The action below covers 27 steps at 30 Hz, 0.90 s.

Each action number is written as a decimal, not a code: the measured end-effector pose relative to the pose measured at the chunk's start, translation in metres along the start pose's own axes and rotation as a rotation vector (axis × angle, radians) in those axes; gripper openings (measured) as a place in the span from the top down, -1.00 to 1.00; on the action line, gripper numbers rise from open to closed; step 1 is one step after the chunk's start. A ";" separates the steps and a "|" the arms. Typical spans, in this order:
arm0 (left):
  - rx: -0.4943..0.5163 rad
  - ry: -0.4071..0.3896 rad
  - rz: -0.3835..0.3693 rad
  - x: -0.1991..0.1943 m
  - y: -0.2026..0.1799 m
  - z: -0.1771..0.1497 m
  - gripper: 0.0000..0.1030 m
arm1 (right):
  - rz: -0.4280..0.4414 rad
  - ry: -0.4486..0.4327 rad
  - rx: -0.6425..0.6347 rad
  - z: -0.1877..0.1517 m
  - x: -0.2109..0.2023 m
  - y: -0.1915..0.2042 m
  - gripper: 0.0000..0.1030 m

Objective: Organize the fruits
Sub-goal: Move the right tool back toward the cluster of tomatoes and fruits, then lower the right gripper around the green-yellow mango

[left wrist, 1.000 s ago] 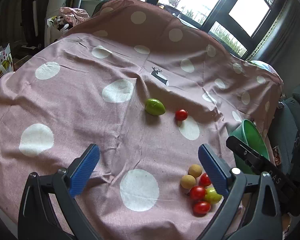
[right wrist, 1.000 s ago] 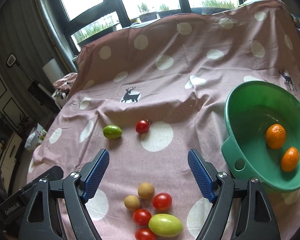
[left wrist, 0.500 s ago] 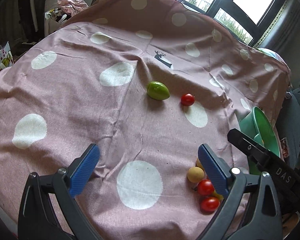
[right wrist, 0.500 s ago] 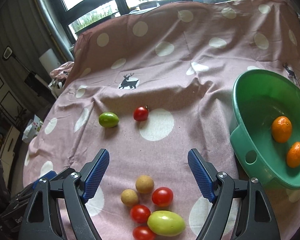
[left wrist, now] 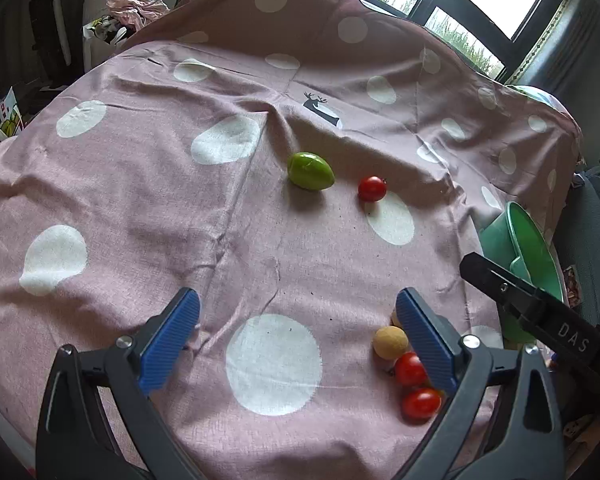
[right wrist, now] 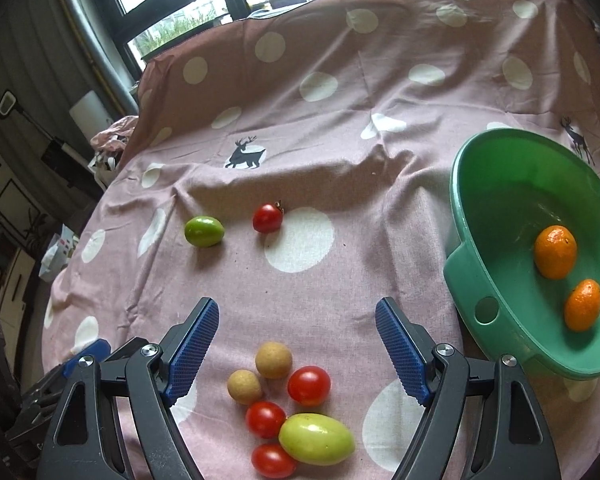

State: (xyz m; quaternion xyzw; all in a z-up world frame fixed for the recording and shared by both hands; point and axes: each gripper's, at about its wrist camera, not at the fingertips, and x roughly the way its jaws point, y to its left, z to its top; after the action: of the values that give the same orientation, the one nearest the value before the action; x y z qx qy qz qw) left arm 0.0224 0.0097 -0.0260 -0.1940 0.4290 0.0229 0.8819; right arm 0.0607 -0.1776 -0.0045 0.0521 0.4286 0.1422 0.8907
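A green oval fruit and a red tomato lie apart in the middle of the pink dotted cloth. Nearer me sits a cluster: two tan round fruits, several red tomatoes and a yellow-green oval fruit. The green bowl at the right holds two oranges. My right gripper hangs open just above the cluster. My left gripper is open over bare cloth, the cluster beside its right finger.
The cloth drapes over a raised back below the windows. Bags and clutter stand on the floor at the far left. A dark seat lies past the bowl. The right gripper's body shows in the left wrist view.
Both views have shifted a little: the fruits sit slightly higher in the left wrist view and the cluster slightly higher in the right. Both grippers stay open; no fruit has moved.
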 end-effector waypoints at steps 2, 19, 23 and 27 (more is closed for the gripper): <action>0.007 0.002 0.000 0.001 -0.002 0.000 -0.92 | 0.007 0.003 0.004 0.001 -0.001 -0.002 -0.58; 0.093 0.057 -0.073 0.000 -0.020 -0.007 -0.90 | 0.003 0.021 -0.003 0.001 -0.005 -0.005 -0.58; 0.123 0.074 -0.102 0.000 -0.027 -0.011 -0.89 | 0.028 0.037 0.020 0.003 -0.009 -0.011 -0.58; 0.159 0.094 -0.118 0.000 -0.035 -0.016 -0.89 | 0.010 0.044 0.021 -0.001 -0.014 -0.014 -0.58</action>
State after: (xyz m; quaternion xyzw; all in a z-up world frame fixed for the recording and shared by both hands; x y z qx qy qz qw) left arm 0.0182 -0.0287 -0.0235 -0.1492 0.4583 -0.0725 0.8732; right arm 0.0546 -0.1954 0.0019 0.0604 0.4492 0.1434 0.8798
